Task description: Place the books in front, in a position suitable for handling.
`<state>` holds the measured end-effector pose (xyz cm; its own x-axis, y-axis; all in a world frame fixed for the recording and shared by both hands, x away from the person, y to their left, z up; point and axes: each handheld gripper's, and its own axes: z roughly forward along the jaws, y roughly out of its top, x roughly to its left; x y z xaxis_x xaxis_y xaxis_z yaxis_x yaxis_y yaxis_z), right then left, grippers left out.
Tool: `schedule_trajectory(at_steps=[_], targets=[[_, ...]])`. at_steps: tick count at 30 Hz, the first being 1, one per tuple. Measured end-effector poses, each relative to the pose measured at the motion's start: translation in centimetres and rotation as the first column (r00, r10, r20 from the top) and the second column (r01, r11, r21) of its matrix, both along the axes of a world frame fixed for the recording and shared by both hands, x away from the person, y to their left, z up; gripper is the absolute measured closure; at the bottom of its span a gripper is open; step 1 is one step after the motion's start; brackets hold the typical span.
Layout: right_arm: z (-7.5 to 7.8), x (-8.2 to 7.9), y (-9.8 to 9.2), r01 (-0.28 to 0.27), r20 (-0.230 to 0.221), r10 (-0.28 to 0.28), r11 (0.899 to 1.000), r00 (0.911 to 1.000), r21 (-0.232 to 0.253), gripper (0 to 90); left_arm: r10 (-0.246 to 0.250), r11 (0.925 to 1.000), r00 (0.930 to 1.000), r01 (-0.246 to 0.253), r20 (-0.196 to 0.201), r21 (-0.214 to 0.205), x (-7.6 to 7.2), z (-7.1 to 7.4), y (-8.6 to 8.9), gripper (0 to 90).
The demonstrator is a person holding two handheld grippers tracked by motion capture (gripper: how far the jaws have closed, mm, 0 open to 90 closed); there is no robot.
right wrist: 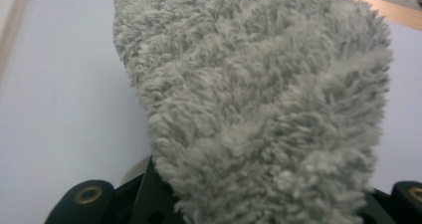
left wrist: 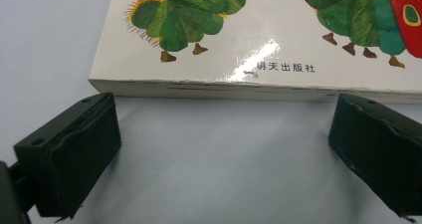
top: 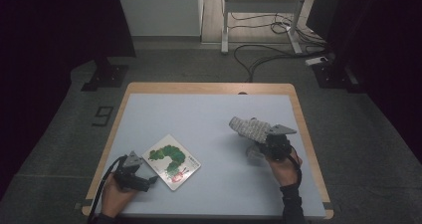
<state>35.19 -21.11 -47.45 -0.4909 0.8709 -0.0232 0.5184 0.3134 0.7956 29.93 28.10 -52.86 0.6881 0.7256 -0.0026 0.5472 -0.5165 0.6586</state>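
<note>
High view: table [top: 209,109] with pale blue top and wooden rim. Right tool [top: 266,143] near the right edge, held above the surface, clenched on a grey fluffy cloth [top: 247,127] that sticks out from it toward the far edge. Left tool [top: 147,181] at the near left corner, resting low, aimed at a picture book [top: 171,161] that lies flat just beside it, set at a slant to the near edge

Left gripper view: jaws released, standing wide, nothing between them but bare table. Picture book [left wrist: 259,40], with a green caterpillar on the cover, lies just beyond the tips, its near edge facing them, apart from both pads

Right gripper view: grey fluffy cloth [right wrist: 259,99] bulges up from between the jaws; pads hidden under the pile, so how deep the bite goes cannot be told

Risks, judged:
- Cloth is soft and springy; a shallow bite could let it slide out if the hand swings or tips
- The free end may drag on the table if lowered carelessly
- Left tool, if pushed forward, would shove the book rather than take it, since the book lies flat
</note>
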Motion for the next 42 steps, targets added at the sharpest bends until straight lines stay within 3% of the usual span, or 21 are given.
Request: schedule_trajectory(at_steps=[9, 11, 21, 30, 34, 42], targets=[[-0.6, 0.0, -2.6, 0.081, -0.027, -0.081, 0.997, 0.9964, -0.012, 67.6, 0.0, 1.0, 1.0, 0.0, 0.0, -0.001, 0.0, 0.0, 0.0, 0.0], [-1.3, 0.1, -3.3, 0.099, -0.048, -0.1, 0.995, 0.9938, -0.026, 67.6, 0.0, 1.0, 1.0, 0.0, 0.0, 0.0, 0.0, 0.0, 0.0, 0.0], [-3.5, 0.5, -4.1, 0.115, -0.113, -0.122, 0.991, 0.9861, -0.064, 66.1, 0.001, 1.0, 1.0, -0.001, 0.0, 0.0, 0.0, 0.0, 0.0, 0.0], [-3.4, 0.3, -5.1, 0.12, -0.102, -0.124, 0.992, 0.9871, -0.043, 25.2, 0.001, 1.0, 1.0, -0.001, 0.0, 0.0, 0.0, 0.0, 0.0, 0.0], [-2.2, -0.2, -5.2, 0.124, -0.071, -0.125, 0.992, 0.9896, -0.027, 16.6, 0.001, 1.0, 1.0, -0.001, -0.001, 0.001, 0.0, 0.0, 0.0, 0.0], [0.1, -1.4, -4.4, 0.098, -0.014, -0.098, 0.995, 0.9951, -0.037, 13.3, 0.001, 1.0, 1.0, -0.001, -0.001, 0.001, 0.0, 0.0, 0.0, 0.0]])
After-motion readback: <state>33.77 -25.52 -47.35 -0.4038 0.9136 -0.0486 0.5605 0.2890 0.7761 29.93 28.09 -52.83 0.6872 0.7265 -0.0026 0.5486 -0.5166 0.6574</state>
